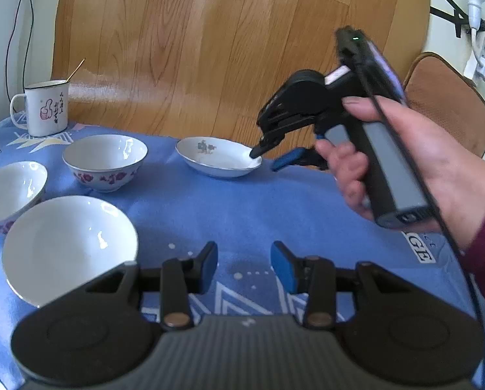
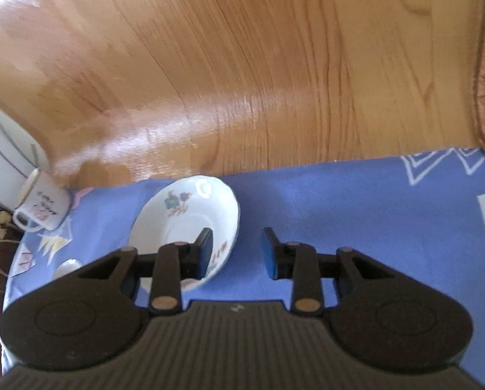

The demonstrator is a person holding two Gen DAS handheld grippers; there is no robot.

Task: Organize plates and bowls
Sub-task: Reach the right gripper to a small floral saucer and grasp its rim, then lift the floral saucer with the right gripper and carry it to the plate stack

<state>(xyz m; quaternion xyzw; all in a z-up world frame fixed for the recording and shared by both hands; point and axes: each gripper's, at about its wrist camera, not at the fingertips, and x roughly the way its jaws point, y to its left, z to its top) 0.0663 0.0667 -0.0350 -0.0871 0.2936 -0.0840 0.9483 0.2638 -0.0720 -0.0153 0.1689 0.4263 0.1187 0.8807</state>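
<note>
A shallow white plate (image 1: 216,159) (image 2: 184,214) with a flower print lies near the table's far edge. My right gripper (image 1: 268,159) (image 2: 237,247), held in a hand, straddles the plate's right rim. One finger is inside the dish, the other is outside over the cloth, and the pads stand apart from the rim. Three white bowls stand to the left: a flowered one (image 1: 105,159), another at the frame edge (image 1: 11,188), and a plain one (image 1: 67,243) nearest me. My left gripper (image 1: 245,260) hovers open over bare cloth, right of the plain bowl.
A blue patterned tablecloth (image 1: 242,201) covers the table. An enamel mug (image 1: 45,107) (image 2: 44,208) with a stick in it stands at the far left corner. Wooden floor lies beyond the far edge. A brown chair cushion (image 1: 447,107) is at the right.
</note>
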